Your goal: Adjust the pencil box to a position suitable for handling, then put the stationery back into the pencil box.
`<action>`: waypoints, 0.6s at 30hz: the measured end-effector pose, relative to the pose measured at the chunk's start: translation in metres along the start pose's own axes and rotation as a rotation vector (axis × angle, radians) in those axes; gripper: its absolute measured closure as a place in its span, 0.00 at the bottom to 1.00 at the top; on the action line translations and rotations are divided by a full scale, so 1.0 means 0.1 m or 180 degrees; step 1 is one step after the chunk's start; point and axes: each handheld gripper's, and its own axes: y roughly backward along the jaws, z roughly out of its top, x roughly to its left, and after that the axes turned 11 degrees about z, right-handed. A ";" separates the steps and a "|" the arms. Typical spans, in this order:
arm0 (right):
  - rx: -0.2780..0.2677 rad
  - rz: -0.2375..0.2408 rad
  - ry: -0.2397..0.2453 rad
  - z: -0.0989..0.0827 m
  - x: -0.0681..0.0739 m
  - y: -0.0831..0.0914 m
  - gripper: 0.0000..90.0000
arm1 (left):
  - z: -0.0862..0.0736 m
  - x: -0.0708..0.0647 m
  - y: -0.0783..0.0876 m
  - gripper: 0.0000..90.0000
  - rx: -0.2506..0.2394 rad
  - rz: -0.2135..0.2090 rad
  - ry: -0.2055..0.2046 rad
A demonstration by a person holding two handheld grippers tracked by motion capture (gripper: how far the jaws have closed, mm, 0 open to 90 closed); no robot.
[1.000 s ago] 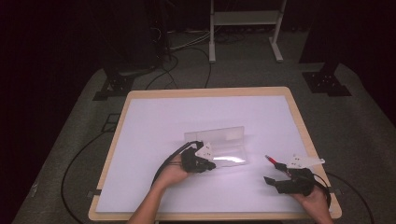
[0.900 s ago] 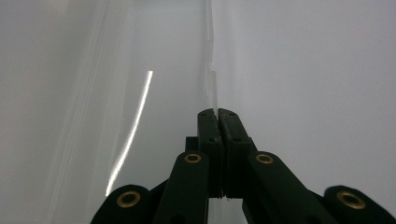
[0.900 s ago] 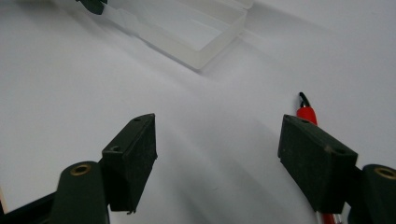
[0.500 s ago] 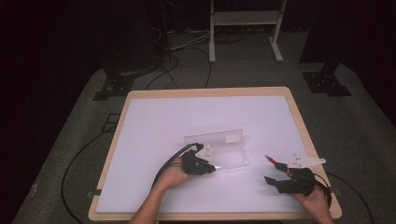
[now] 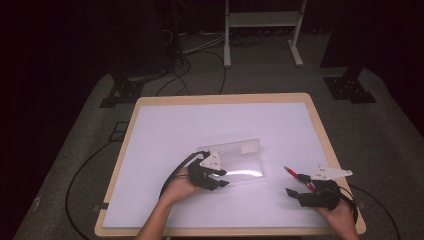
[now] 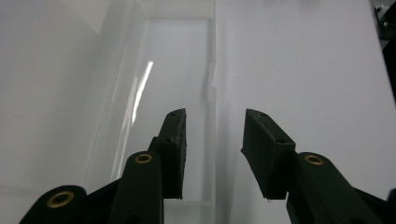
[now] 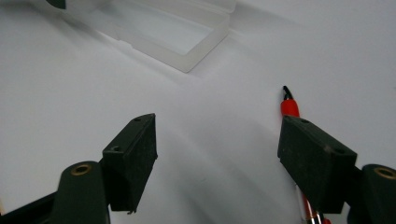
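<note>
A clear plastic case (image 5: 240, 156) lies open near the middle of the white table top. My left gripper (image 5: 223, 178) sits at the case's near left corner. In the left gripper view this gripper (image 6: 214, 140) has its jaws apart over the case (image 6: 177, 70), and its pads press on nothing. They have just been opening. A red pen (image 5: 294, 174) lies to the right of the case. My right gripper (image 5: 292, 192) rests just in front of the pen. In the right gripper view it (image 7: 217, 140) stands wide open, with the pen (image 7: 290, 107) by its right jaw and the case (image 7: 187, 32) farther off.
The table has a wooden rim (image 5: 220, 98) around its white top. Behind it on the dark floor are cables (image 5: 200, 50), a white stand (image 5: 260, 30) and black stand feet (image 5: 350, 87). A cable (image 5: 80, 175) trails off the table's left side.
The left gripper's jaws, shut a second ago, now stand apart, and that hand has shifted slightly at the case's corner. The right gripper, pen and case keep their places.
</note>
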 end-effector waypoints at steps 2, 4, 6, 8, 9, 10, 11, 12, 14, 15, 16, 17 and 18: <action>-0.0004 -0.0026 0.0026 0.02 0.00 0.02 0.30 | -0.04 0.02 0.09 0.62 -0.0039 0.0084 0.0036; 0.0007 -0.0034 0.0025 0.04 -0.01 0.03 0.30 | -0.07 0.04 0.16 0.53 -0.0047 0.0201 0.0114; 0.0015 -0.0037 0.0031 0.07 -0.01 0.03 0.30 | -0.11 0.07 0.23 0.52 -0.0100 0.0238 0.0147; 0.0030 -0.0040 0.0064 0.10 -0.01 0.04 0.30 | -0.15 0.10 0.28 0.51 -0.0146 0.0279 0.0202; 0.0035 -0.0049 0.0072 0.12 -0.01 0.04 0.30 | -0.16 0.11 0.29 0.50 -0.0143 0.0285 0.0212; 0.0035 -0.0059 0.0074 0.13 -0.01 0.05 0.30 | -0.18 0.11 0.31 0.49 -0.0143 0.0299 0.0224; 0.0021 -0.0064 0.0080 0.14 -0.01 0.05 0.30 | -0.19 0.11 0.33 0.49 -0.0143 0.0309 0.0220; 0.0016 -0.0070 0.0075 0.15 -0.01 0.06 0.30 | -0.21 0.10 0.34 0.49 -0.0143 0.0312 0.0224; 0.0027 -0.0100 0.0069 0.16 -0.01 0.07 0.30 | -0.24 0.10 0.37 0.48 -0.0171 0.0323 0.0250; 0.0032 -0.0100 0.0069 0.16 -0.01 0.07 0.30 | -0.25 0.10 0.39 0.48 -0.0177 0.0318 0.0273; 0.0033 -0.0104 0.0074 0.16 -0.01 0.08 0.30 | -0.26 0.10 0.40 0.48 -0.0161 0.0336 0.0262; 0.0039 -0.0105 0.0074 0.16 -0.02 0.08 0.30 | -0.27 0.10 0.41 0.47 -0.0162 0.0344 0.0301; 0.0049 -0.0123 0.0075 0.15 -0.03 0.08 0.30 | -0.28 0.11 0.42 0.44 -0.0173 0.0351 0.0347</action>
